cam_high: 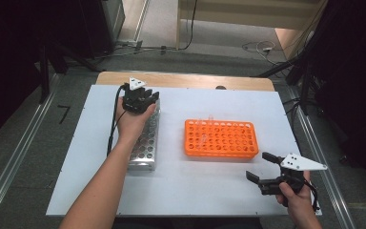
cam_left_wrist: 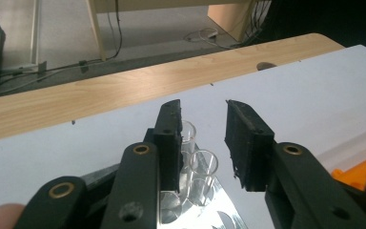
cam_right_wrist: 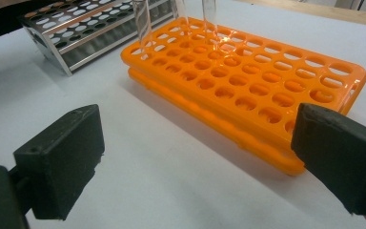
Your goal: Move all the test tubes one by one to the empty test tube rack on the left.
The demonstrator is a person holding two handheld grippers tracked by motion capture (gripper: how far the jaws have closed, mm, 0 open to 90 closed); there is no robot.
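- Glass tubes (cam_left_wrist: 198, 169) left of the orange rack (cam_high: 221, 139) stand in the metal rack (cam_high: 145, 143); left gripper (cam_high: 140, 99) hovers there, jaws spread.
- Orange rack already holds a few tubes (cam_right_wrist: 143, 21); more likely remain to move.
- Right gripper (cam_high: 262, 169), right of it, gapes empty.

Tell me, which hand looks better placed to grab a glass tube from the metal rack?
Left: its hand-held gripper hangs open over the clear glass tubes in the silver metal rack.

white table (cam_high: 181, 191) | on it: metal rack (cam_high: 145, 148), orange rack (cam_high: 221, 139), well apart
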